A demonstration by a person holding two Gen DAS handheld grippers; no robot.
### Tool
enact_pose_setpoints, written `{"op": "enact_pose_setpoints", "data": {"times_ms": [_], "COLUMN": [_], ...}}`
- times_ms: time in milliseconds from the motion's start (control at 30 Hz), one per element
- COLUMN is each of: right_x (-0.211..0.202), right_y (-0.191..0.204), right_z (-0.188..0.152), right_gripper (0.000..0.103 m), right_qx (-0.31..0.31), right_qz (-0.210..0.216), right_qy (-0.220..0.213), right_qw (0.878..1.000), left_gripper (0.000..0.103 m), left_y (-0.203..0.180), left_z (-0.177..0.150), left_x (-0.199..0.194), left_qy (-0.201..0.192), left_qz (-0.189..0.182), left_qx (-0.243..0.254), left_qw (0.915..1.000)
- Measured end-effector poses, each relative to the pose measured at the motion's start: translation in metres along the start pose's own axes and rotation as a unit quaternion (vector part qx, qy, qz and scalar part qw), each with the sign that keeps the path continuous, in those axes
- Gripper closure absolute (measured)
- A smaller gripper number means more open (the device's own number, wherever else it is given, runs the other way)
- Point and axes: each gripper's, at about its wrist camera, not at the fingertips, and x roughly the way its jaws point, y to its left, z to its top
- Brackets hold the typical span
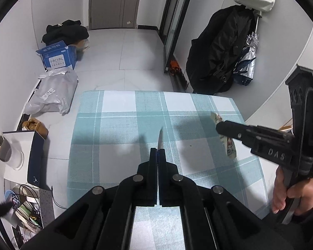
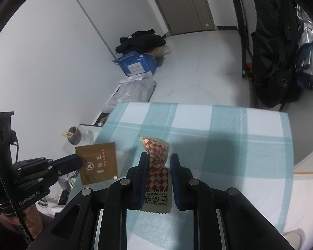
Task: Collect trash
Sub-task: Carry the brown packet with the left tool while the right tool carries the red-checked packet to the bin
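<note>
My left gripper (image 1: 158, 150) is shut on a flat brown sachet, seen edge-on in the left wrist view (image 1: 160, 139) and face-on in the right wrist view (image 2: 98, 163), held above the table's left side. A red-and-white checked ketchup packet (image 2: 157, 177) lies on the checked tablecloth (image 2: 229, 145) between the open fingers of my right gripper (image 2: 157, 162). In the left wrist view the right gripper (image 1: 221, 128) sits over the packet (image 1: 229, 145) near the table's right edge.
Left of the table on the floor stand a grey cup with sticks (image 1: 3, 149), a white and navy box (image 1: 25, 156), a grey mailer bag (image 1: 52, 92) and a blue carton (image 1: 57, 57). A black jacket (image 1: 217, 54) and a folded umbrella (image 1: 248, 62) hang at the far right.
</note>
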Motion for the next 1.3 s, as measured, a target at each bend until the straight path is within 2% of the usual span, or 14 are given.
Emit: {"op": "enact_pose_setpoints", "data": {"times_ms": [333, 633, 1000, 1300], "right_x": [-0.009, -0.037, -0.085, -0.126], "right_y": [0.022, 0.029, 0.042, 0.047], "right_z": [-0.024, -0.027, -0.03, -0.029], "right_gripper": [0.084, 0.084, 0.084, 0.084], "right_qx": [0.014, 0.024, 0.006, 0.008], "right_qz": [-0.002, 0.002, 0.007, 0.016], "right_qy": [-0.006, -0.035, -0.073, -0.114], "right_qw": [1.0, 0.999, 0.997, 0.993], "left_gripper": [0.103, 0.103, 0.103, 0.103], "left_y": [0.007, 0.015, -0.009, -0.025], "left_z": [-0.005, -0.005, -0.003, -0.003], "left_x": [-0.015, -0.042, -0.081, -0.108], "left_qy": [-0.014, -0.065, -0.122, -0.144], "left_qz": [-0.004, 0.018, 0.018, 0.006], "left_qx": [-0.017, -0.039, -0.019, -0.016], "left_qw": [0.9998, 0.997, 0.9922, 0.9894]}}
